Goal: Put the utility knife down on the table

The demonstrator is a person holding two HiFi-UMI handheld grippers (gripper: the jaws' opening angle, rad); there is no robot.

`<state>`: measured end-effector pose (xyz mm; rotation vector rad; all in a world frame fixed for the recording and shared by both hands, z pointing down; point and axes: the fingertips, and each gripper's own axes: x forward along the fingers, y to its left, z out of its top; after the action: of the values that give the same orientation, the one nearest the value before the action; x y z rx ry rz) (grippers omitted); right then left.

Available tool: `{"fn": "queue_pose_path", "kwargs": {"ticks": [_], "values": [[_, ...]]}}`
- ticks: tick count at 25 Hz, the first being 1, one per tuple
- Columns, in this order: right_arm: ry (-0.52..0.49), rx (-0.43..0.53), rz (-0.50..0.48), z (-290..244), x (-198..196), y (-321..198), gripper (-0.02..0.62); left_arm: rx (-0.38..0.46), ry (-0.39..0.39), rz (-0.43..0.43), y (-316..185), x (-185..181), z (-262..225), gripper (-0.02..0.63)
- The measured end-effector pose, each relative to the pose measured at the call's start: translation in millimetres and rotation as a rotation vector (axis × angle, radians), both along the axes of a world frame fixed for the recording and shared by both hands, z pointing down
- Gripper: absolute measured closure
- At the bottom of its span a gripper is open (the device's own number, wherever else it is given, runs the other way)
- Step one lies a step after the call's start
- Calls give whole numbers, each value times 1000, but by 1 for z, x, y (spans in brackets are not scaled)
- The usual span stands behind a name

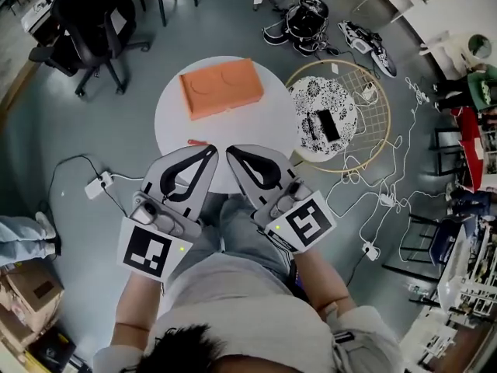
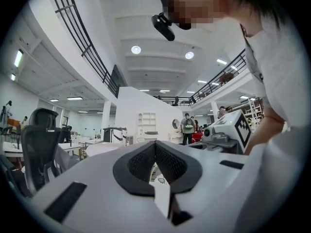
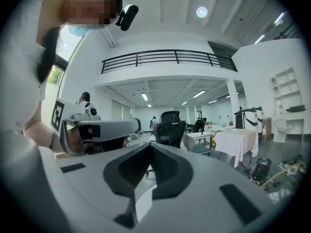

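In the head view a small orange-red utility knife [image 1: 197,142] lies on the round white table [image 1: 175,115], near its front edge. My left gripper [image 1: 212,151] hovers just right of the knife, not touching it, jaws shut and empty. My right gripper [image 1: 231,153] sits beside it, also shut on nothing. Both tips point at the table's near rim and almost meet. In the left gripper view the left gripper [image 2: 155,142] shows its black pads closed tip to tip. The right gripper view shows the right gripper [image 3: 149,145] the same way. Neither gripper view shows the knife.
An orange box [image 1: 221,88] lies at the table's middle. A round wire rack [image 1: 342,115] with a patterned plate stands on the floor to the right. Cables and a power strip [image 1: 99,185] trail over the floor. An office chair [image 1: 89,22] stands far left.
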<state>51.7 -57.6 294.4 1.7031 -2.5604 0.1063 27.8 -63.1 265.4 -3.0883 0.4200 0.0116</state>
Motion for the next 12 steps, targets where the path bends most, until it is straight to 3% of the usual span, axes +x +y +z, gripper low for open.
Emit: {"fn": "queue_pose_path", "kwargs": {"ticks": [12], "values": [[-36,112,98,-40,6,59,588,16,24,102,45,12,-7,595]]}}
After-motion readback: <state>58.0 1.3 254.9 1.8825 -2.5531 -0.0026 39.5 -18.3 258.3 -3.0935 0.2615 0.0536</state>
